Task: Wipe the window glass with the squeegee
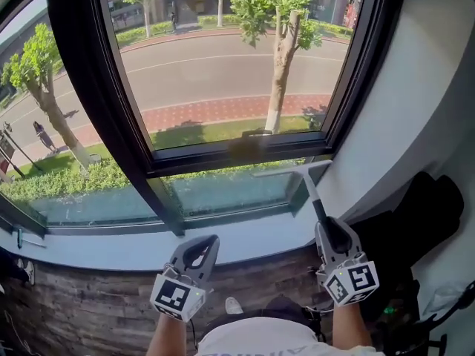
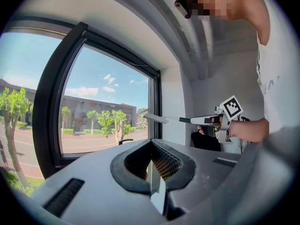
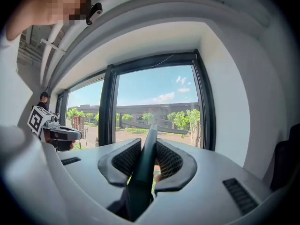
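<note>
The window glass (image 1: 223,73) fills the far side of the scene in two tall panes, with lower panes under a crossbar, all set in a black window frame (image 1: 122,124). A pale sill (image 1: 111,249) runs along the near edge, and a white wall (image 1: 415,87) closes the right side. The squeegee (image 1: 315,199) is at the right, low down. Its handle rises from the right gripper (image 1: 326,227), and its blade lies across the lower right corner of the right-hand pane, near the crossbar. The right gripper is clamped on the handle, with the dark shaft between the ribbed pads. The left gripper (image 1: 199,249) hangs low at the left, near the sill. Its jaws are drawn together with nothing between them. Judged step: the tool is gripped and presented to the glass, but the wiping stroke is not yet under way. The next move calls for lifting the blade to the top of a pane, setting its edge flat on the glass and drawing it down under even pressure, clear of the frame. The head view alone shows both grippers and the blade's place against the panes. The left gripper view alone shows the squeegee (image 2: 161,119) side-on, where the blade appears just off the glass by the right upright. Contact cannot be confirmed. The right gripper view alone shows the grip on the squeegee (image 3: 145,172), which sits central and tilts slightly right.
</note>
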{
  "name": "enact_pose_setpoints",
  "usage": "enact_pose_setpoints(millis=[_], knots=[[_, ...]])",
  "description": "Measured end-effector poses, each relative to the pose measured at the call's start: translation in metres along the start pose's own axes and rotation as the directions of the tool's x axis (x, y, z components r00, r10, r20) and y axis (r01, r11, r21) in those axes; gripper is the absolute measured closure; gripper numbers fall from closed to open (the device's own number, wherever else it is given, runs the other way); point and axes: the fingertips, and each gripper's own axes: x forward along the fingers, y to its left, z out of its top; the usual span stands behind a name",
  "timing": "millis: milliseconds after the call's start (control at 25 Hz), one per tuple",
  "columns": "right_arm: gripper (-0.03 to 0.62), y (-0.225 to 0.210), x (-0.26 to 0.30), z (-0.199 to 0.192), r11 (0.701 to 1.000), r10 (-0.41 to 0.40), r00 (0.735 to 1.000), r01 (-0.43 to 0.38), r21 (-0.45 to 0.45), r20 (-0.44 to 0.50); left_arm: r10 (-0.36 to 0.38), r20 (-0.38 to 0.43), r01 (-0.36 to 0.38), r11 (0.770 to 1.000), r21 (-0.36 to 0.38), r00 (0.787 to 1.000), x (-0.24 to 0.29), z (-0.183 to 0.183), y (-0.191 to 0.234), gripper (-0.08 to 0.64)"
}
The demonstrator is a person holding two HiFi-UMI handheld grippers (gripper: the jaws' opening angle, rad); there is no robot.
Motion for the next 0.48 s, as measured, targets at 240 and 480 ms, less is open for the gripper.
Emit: enact_pose_setpoints(millis=[240, 480], knots=[[0.494, -0.023, 0.031, 0.012, 0.999, -0.048, 0.999, 0.048, 0.0, 0.019, -0.018, -0.01, 0.019, 1.0, 0.004, 1.0, 0.037, 0.002, 0.024, 0.545], [0.494, -0.059, 0.065, 0.018, 0.999, -0.034, 0.997, 0.033, 0.01, 0.068, 0.018, 0.006, -0.018, 0.999, 0.041, 1.0, 0.074, 0.017, 0.035, 0.545]])
